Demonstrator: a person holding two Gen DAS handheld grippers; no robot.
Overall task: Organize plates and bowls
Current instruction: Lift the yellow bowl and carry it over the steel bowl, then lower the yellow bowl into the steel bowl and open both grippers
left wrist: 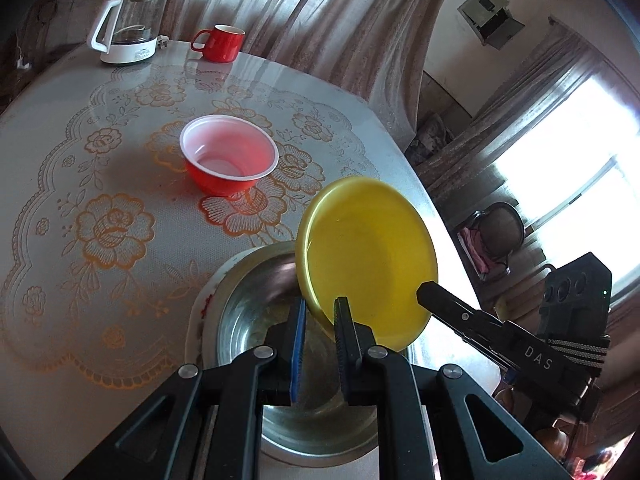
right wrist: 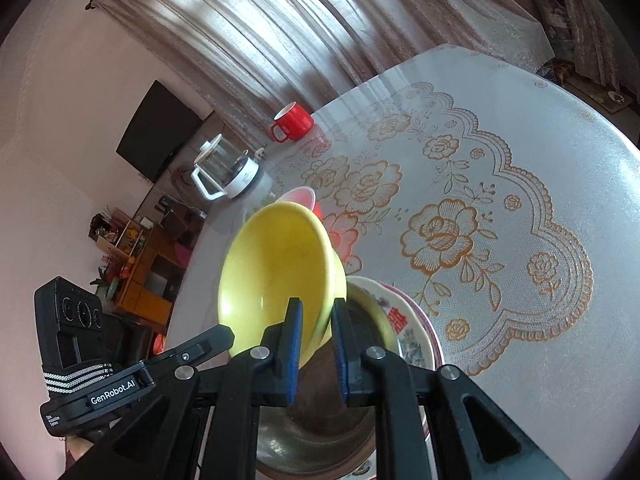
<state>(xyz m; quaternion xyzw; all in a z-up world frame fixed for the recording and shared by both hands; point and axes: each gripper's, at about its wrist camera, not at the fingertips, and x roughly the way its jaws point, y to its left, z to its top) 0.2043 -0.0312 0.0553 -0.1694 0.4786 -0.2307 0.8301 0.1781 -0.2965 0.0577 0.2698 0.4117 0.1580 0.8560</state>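
Curtains (left wrist: 280,12) hang behind a round table (left wrist: 48,184) under a floral lace cloth, with a bright window (left wrist: 568,184) off to the right.

Left wrist view: the table's far rim carries a glass kettle (left wrist: 128,24) and a red mug (left wrist: 220,42), both close to the edge. Most of the cloth's left side lies bare. A red bowl (left wrist: 228,156), white inside and empty, stands alone near the middle, well apart from the near stack. At the near edge a steel bowl (left wrist: 256,320) sits in a patterned plate (left wrist: 200,304); nothing shows in the bowl. The left gripper (left wrist: 320,316) has its fingers nearly together, pinching the lower rim of a yellow bowl (left wrist: 368,256), which is tilted on edge above the steel bowl with its hollow toward the camera. The right gripper (left wrist: 428,290) comes in from the right, its tip at the yellow bowl's rim.

Right wrist view: the table edge runs along the left, with shelving (right wrist: 140,264) and a dark screen (right wrist: 156,132) beyond it; the cloth's right side is open. The right gripper (right wrist: 316,320), fingers almost closed, clamps the yellow bowl's (right wrist: 276,268) rim. The bowl is empty. The steel bowl (right wrist: 320,432) and plate (right wrist: 412,332) lie below, and the red bowl (right wrist: 304,198) peeks from behind. The left gripper (right wrist: 230,334) lies at lower left, touching the yellow rim.
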